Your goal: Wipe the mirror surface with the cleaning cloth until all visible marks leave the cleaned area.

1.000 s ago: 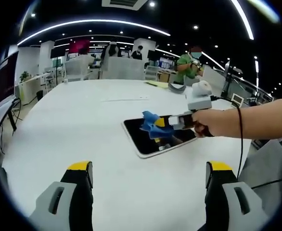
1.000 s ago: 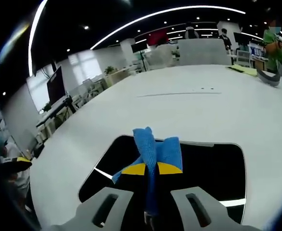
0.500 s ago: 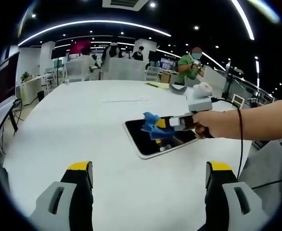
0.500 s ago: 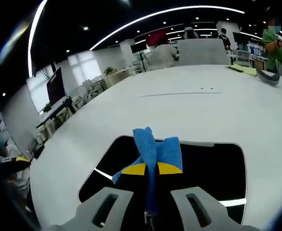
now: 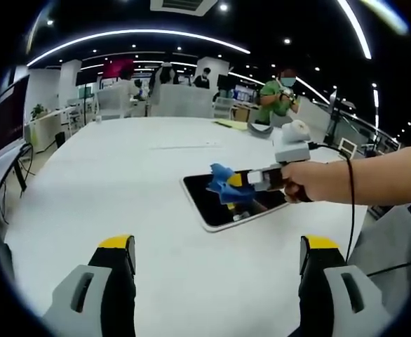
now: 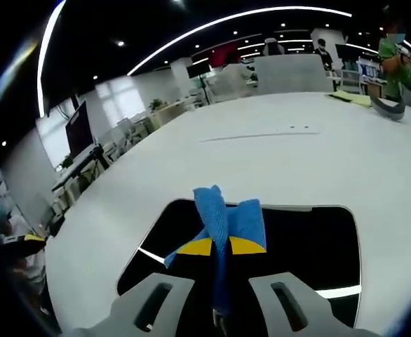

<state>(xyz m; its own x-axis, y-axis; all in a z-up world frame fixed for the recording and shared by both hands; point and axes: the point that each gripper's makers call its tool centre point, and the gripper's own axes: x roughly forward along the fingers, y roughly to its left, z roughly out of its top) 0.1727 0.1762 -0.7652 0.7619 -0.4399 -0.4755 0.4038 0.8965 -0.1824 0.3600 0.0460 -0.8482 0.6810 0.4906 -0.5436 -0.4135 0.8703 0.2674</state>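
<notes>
A dark rectangular mirror (image 5: 223, 205) with a white rim lies flat on the white table (image 5: 107, 189). In the right gripper view the mirror (image 6: 311, 246) spreads under my right gripper (image 6: 221, 246), which is shut on a blue cleaning cloth (image 6: 223, 214) bunched above its yellow tips. The left gripper view shows that same right gripper (image 5: 235, 184) coming in from the right, held by a hand (image 5: 311, 181), with the cloth (image 5: 221, 184) over the mirror; whether the cloth touches the glass is unclear. My left gripper (image 5: 218, 247) stands open near the table's front, well short of the mirror.
At the table's far end lie a yellow-green sheet (image 5: 232, 123) and a dark curved object (image 5: 259, 128). A person in green (image 5: 275, 98) stands beyond it, with others, chairs and desks behind. A cable (image 5: 349, 203) hangs from the hand's gripper.
The right gripper view has shifted slightly; the cloth stays clamped over the mirror. The left gripper has not moved.
</notes>
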